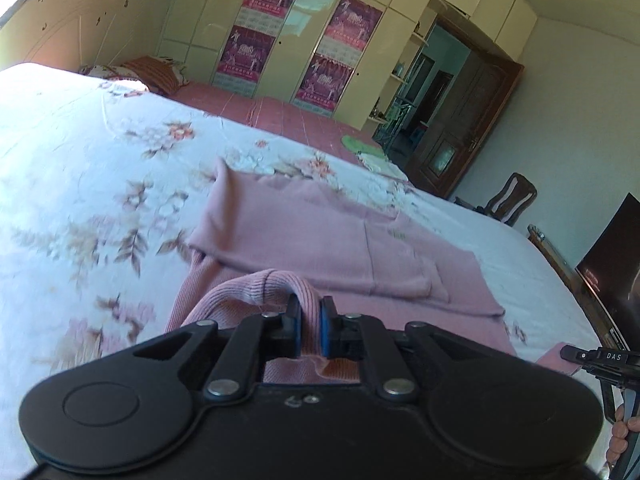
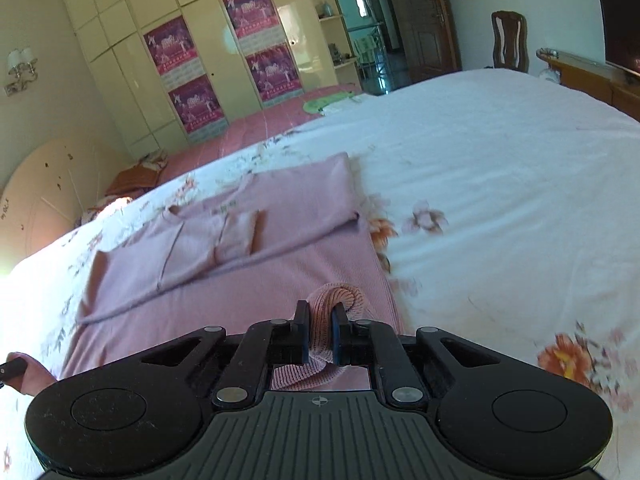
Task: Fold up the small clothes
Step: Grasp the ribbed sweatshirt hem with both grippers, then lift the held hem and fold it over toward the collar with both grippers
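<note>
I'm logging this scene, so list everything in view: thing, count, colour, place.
pink sweater: one, pink, on the bed, sleeves folded across it, near ribbed hem lifted
bed cover: one, white with flowers, under the sweater
red sheet: one, red, far side of the bed
wardrobe: one, cream, far wall
posters: four, magenta, on the wardrobe doors
chair: one, dark wood, beyond the bed by the door
left gripper: one, black, shut on the hem
right gripper: one, black, shut on the hem

Left gripper (image 1: pixel 309 322) jaws clamped, tilted downward. Right gripper (image 2: pixel 320 330) same, clamped, angled down. Fingers (image 1: pixel 622 434) wrap right handle.
</note>
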{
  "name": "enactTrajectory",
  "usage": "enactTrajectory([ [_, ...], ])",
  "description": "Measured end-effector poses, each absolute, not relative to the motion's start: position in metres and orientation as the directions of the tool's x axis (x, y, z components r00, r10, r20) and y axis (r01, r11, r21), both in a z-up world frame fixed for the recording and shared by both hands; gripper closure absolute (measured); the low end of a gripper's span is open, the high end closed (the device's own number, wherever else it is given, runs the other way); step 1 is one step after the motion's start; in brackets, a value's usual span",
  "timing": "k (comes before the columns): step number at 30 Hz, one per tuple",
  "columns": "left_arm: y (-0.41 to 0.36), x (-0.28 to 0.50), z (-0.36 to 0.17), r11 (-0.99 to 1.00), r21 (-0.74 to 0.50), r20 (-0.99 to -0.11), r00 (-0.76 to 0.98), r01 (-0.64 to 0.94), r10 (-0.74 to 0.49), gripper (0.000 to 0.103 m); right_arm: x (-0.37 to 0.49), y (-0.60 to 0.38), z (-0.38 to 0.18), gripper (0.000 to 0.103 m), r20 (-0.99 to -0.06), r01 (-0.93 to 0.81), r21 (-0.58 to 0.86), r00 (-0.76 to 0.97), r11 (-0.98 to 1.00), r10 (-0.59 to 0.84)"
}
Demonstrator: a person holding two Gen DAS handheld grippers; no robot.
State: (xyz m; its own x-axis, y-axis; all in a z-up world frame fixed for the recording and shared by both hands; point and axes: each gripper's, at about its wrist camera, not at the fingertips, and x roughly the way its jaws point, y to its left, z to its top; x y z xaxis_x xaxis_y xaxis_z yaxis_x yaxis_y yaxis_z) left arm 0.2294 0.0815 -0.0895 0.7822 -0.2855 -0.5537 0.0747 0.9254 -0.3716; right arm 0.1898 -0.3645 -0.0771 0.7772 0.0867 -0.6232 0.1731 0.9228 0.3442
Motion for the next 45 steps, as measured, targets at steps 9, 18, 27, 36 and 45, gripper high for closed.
enactTrajectory([
  [9,0.067,0.372,-0.091,0.935,-0.354,-0.54,0.813,0.018,-0.22,0.095,0.354,-0.376,-0.084,0.094,-0.608,0.168,0.361,0.788,0.917,0.095],
  [18,0.065,0.458,-0.149,0.968,-0.241,-0.67,0.733,-0.07,-0.115,0.087,0.448,-0.394,-0.15,0.093,-0.722,0.233,0.375,0.681,0.897,0.125],
  [27,0.085,0.44,-0.137,0.983,-0.172,-0.663,0.73,0.066,-0.165,0.003,0.443,-0.409,-0.136,0.019,-0.664,0.126,0.323,0.736,0.938,0.13],
  [36,0.058,0.485,-0.161,0.981,-0.032,-0.724,0.672,0.193,-0.156,0.035,0.466,-0.377,-0.159,0.023,-0.708,-0.033,0.189,0.688,0.982,0.159],
  [45,0.057,0.493,-0.172,0.968,-0.015,-0.747,0.641,0.252,-0.178,0.092,0.488,-0.361,-0.178,0.089,-0.76,-0.18,0.101,0.62,0.978,0.193],
])
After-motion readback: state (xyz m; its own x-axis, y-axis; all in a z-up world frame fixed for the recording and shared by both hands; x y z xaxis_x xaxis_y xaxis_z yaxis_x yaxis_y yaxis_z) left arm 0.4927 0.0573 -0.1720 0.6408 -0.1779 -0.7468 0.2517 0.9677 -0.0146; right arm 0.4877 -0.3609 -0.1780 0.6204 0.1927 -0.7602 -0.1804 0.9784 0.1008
